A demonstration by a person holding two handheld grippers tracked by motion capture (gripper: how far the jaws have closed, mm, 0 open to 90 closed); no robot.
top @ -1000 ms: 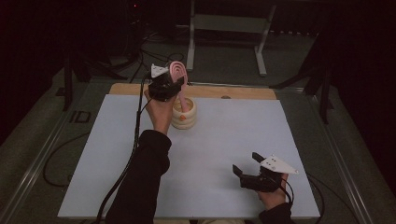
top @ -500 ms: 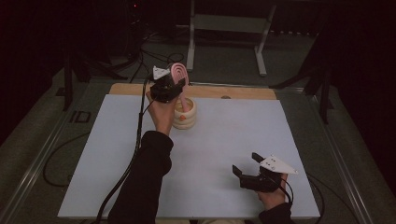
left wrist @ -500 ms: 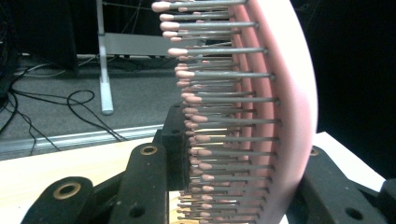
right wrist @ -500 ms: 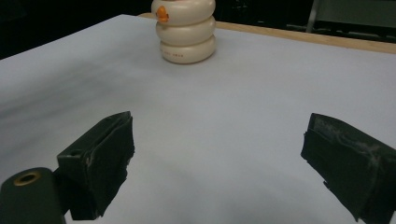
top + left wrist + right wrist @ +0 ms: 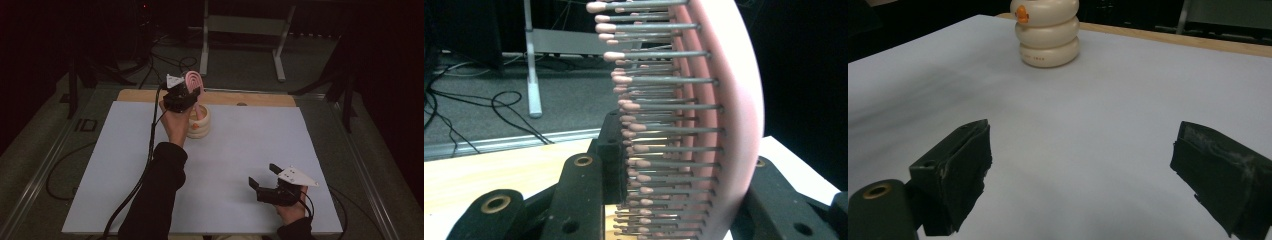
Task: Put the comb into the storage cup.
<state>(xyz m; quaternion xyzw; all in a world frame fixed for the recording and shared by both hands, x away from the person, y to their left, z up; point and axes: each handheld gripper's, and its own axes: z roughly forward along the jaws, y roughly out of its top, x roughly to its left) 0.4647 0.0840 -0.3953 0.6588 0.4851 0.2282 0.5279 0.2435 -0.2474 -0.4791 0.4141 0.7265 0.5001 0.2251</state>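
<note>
Pink hairbrush (image 5: 192, 80) upright in raised left hand-held gripper (image 5: 183, 96)

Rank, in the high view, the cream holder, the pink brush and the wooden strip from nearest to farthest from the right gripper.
From the right gripper, low at the right:
1. Cream holder, up and to the left on the white table.
2. Pink brush, held above the holder in the left gripper.
3. Wooden strip, along the far edge, taken at its middle; close to the brush.

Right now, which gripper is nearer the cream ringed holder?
Left. The left gripper, shut on the pink hairbrush, hangs just above the cream ringed holder. The right gripper sits open near the table's front edge, well apart.
</note>
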